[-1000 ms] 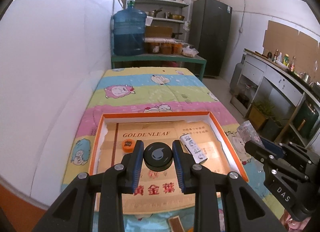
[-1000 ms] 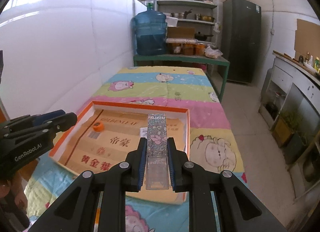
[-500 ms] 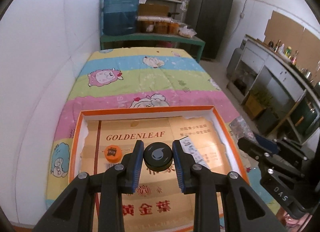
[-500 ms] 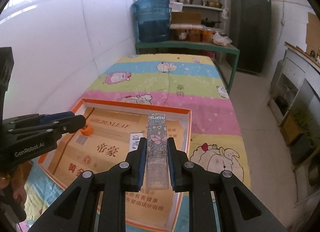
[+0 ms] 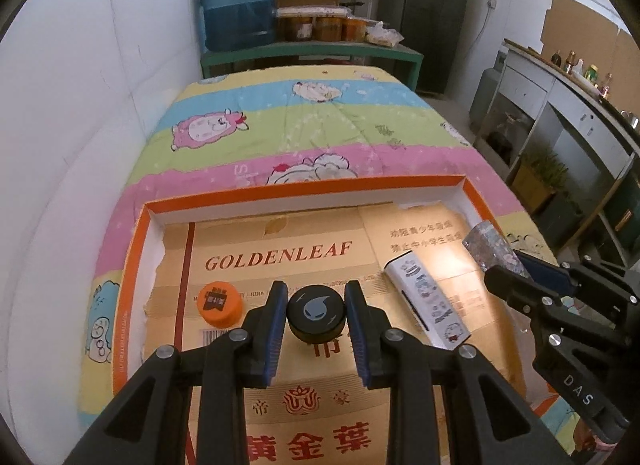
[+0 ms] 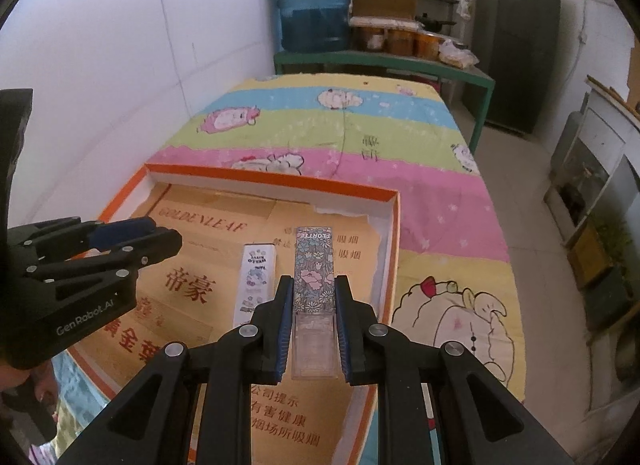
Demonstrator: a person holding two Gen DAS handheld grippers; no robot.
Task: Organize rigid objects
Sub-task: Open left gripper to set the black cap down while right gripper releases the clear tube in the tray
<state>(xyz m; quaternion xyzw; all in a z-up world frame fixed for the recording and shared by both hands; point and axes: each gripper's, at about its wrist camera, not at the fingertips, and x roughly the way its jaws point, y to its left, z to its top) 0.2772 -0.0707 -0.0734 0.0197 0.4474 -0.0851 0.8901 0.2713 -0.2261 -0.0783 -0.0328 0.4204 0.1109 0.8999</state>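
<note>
**Two grips over the tray, and what each camera adds**

We hold the left gripper (image 5: 316,315) closed on a black puck (image 5: 316,315), its blue pads pressing the round sides. We hold the right gripper (image 6: 314,319) clamped tight on a floral case (image 6: 314,277), a long narrow box with a clear near end that sticks out past the fingertips.

Both hang over the tray (image 5: 136,249), an orange-rimmed box with white inner walls, lined with printed cardboard (image 5: 280,257). The tray lies on a striped cartoon cloth (image 5: 312,125).

The left view alone shows us an orange cap (image 5: 219,303) lying on the cardboard just left of the left gripper; in the right view the left gripper's body covers that spot. The left view also shows the puck's face, with a pale drop-shaped mark. The right view shows none of the puck.

The right view alone gives us the full length of the floral case and the pads on its long sides. In the left view we see only its far end, above the right gripper's blue pad at the right edge.

Both views show a white case (image 5: 426,307) lying flat on the cardboard between the two grippers. In the right view it lies just left of the floral case, roughly parallel to it.
</note>
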